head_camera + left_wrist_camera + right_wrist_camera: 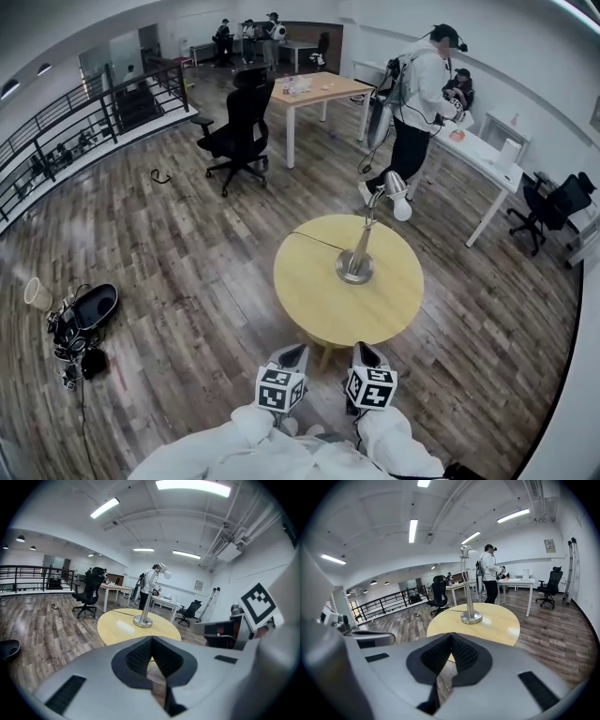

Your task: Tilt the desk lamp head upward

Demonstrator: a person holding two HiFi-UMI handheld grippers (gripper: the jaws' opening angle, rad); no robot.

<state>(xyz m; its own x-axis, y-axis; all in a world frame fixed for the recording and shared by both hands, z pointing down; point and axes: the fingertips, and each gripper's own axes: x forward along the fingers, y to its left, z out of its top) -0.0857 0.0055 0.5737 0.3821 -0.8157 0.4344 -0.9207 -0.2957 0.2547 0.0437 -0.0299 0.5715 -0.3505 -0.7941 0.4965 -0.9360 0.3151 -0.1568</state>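
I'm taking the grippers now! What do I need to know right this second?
Left gripper: shut, empty.
Right gripper: shut, empty.
Both hover by the round table's near edge.
Desk lamp stands near the table's middle, its head untouched, away from both grippers.
Done: nothing yet.
Left to do: reach the head, tilt it upward.

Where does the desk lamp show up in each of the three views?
Head view: desk lamp just right of centre, standing on the round table.
Left gripper view: desk lamp near centre, on the round table.
Right gripper view: desk lamp slightly right of centre, on the round table.
Shared landmark: the round table.
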